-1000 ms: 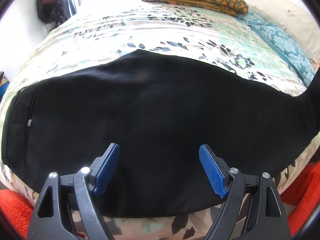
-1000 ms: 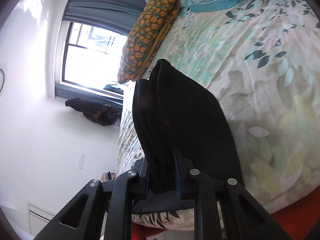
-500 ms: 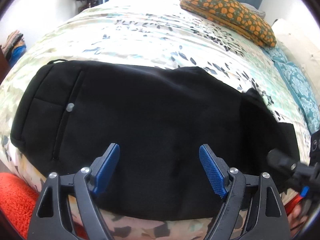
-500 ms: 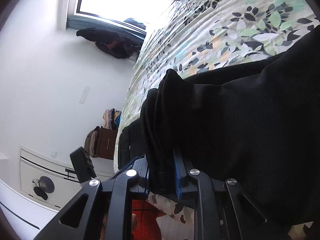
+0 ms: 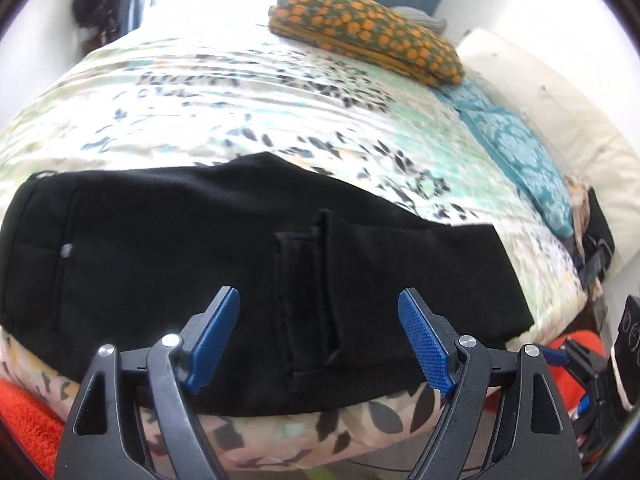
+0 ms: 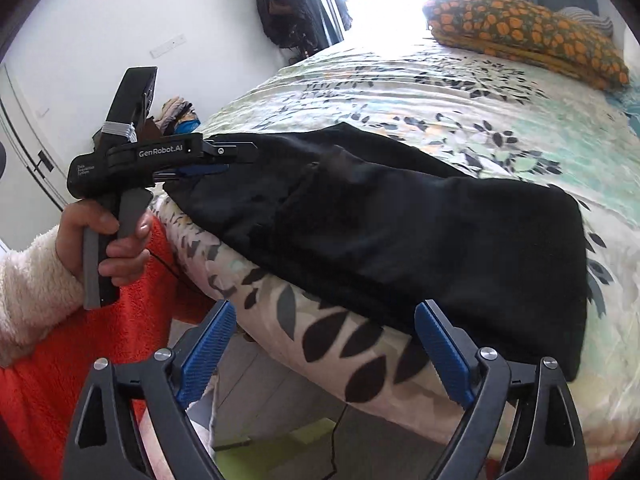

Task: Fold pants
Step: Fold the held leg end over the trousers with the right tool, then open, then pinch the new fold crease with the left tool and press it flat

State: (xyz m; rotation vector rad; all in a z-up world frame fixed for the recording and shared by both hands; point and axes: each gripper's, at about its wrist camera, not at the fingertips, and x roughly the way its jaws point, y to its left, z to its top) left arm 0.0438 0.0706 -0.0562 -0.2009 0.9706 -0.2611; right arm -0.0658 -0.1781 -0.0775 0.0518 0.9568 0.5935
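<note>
While the black pants [image 5: 248,264] lie folded over near the front edge of the bed [image 5: 280,92], left tool [image 5: 320,336] hovers just above them, wide open and holding nothing, right tool [image 6: 320,352] also wide open and empty off the bed edge, orange pillow [image 5: 364,32] far back.

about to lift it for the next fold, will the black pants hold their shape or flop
Probably flop: the black pants drape limply over the bed edge, with soft, rounded folds. The doubled layers likely add bulk and may slide apart. Their matte cloth looks grippy, not slippery, for the ribbed jaws.
</note>
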